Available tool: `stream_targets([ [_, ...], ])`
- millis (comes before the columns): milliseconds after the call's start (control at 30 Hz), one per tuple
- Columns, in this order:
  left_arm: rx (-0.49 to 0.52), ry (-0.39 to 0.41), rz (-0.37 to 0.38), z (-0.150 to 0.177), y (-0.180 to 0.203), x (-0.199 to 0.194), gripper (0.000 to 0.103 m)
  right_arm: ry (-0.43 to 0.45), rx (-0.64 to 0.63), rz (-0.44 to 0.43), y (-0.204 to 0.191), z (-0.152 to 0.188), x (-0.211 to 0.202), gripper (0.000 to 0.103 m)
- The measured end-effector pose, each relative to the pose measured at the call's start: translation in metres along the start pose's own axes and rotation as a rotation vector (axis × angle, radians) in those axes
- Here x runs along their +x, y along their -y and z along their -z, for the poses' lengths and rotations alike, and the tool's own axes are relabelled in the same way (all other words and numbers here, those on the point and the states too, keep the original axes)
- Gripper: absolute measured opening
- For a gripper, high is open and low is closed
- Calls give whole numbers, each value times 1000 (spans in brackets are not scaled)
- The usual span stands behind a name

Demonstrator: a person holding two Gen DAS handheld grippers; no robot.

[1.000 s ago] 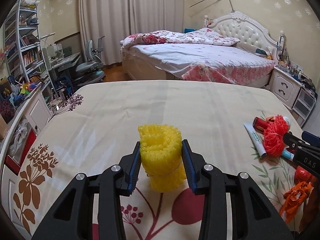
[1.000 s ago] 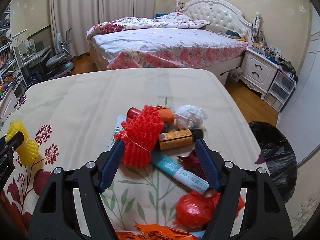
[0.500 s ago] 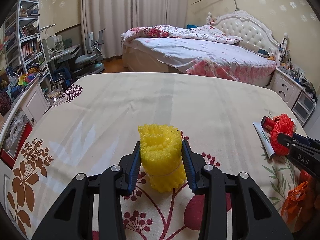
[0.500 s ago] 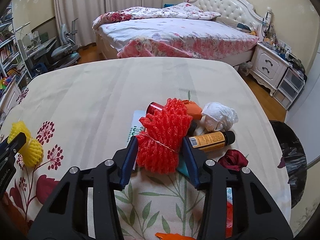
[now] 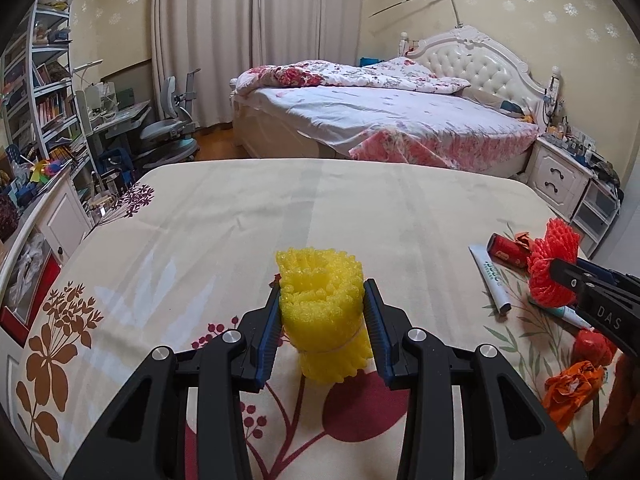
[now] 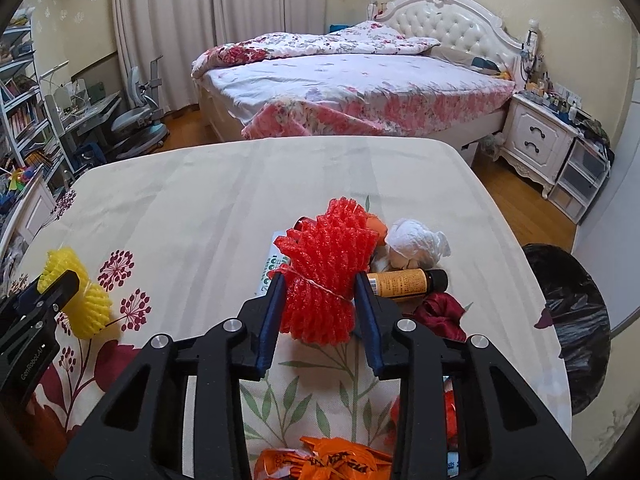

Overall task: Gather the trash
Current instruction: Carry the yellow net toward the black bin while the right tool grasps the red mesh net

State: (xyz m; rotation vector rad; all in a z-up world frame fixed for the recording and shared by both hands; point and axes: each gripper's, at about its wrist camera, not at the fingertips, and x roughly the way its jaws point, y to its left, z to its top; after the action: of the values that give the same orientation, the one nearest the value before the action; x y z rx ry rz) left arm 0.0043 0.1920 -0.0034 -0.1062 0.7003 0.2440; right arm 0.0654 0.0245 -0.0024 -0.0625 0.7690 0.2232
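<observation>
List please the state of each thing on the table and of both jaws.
yellow foam net: gripped by left gripper
red foam net: between right gripper jaws, closing on it
brown bottle: lying, capped
white tissue: crumpled
black trash bag: open

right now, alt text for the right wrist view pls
The right tongs are closing on a red foam fruit net above a floral tablecloth. Behind it lie an amber bottle and crumpled white tissue; a black bin bag sits right.
</observation>
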Motion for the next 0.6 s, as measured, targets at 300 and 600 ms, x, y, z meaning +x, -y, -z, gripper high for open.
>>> stream_targets([
  [300, 57, 35, 71, -1, 41, -19, 40, 53, 14, 48, 30, 8, -30, 34],
  [600, 136, 80, 193, -3, 106, -37, 40, 91, 92, 155, 95, 22, -57, 34],
])
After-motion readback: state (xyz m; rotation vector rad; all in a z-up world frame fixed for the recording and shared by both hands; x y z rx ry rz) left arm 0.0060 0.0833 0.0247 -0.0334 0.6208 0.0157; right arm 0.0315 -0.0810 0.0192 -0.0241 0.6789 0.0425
